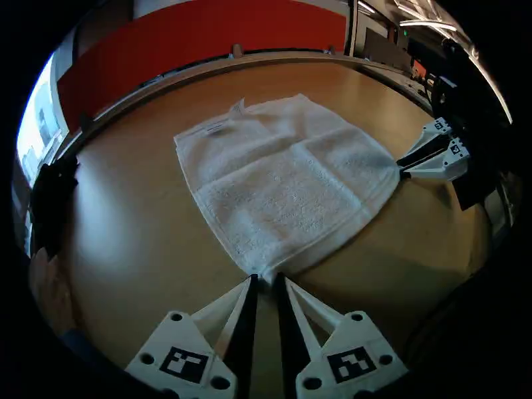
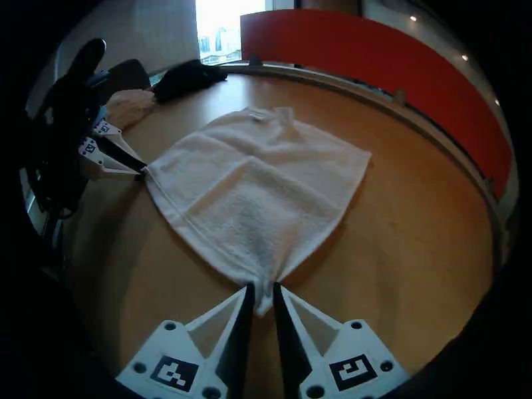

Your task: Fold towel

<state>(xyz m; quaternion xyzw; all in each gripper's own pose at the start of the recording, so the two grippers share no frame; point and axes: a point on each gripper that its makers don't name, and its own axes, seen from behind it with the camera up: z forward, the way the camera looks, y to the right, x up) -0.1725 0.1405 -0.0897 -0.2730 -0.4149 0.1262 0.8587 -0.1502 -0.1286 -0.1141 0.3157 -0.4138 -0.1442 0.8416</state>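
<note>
Lying spread on the wooden table (image 2: 412,253), the white towel (image 1: 286,179) is flat across most of its area, and two neighbouring corners are drawn out into points. The left gripper (image 1: 266,278) has its fingers clenched on the nearest corner in the left gripper view, with the terry bunching into a small peak between the tips. The right gripper (image 2: 264,290) is likewise clamped on the adjoining corner, and a narrow tongue of cloth runs down between its two fingers. Each gripper also appears in the other's view, at the side of the towel, with its tips closed on its corner.

A small sewn tag (image 1: 216,130) lies on the towel near its far edge, and the far corner beside it is turned up in a little flap (image 1: 239,106).

A dark bundle (image 2: 189,76) and a pale pinkish bundle (image 2: 130,106) lie toward the table's far rim in the right gripper view. Both are well apart from the towel, and I cannot tell what they are. A red panel (image 2: 399,60) runs along the back edge of the table, with a bright window (image 2: 226,26) beside it. Bare wood shows on every side of the towel, between it and these things.
</note>
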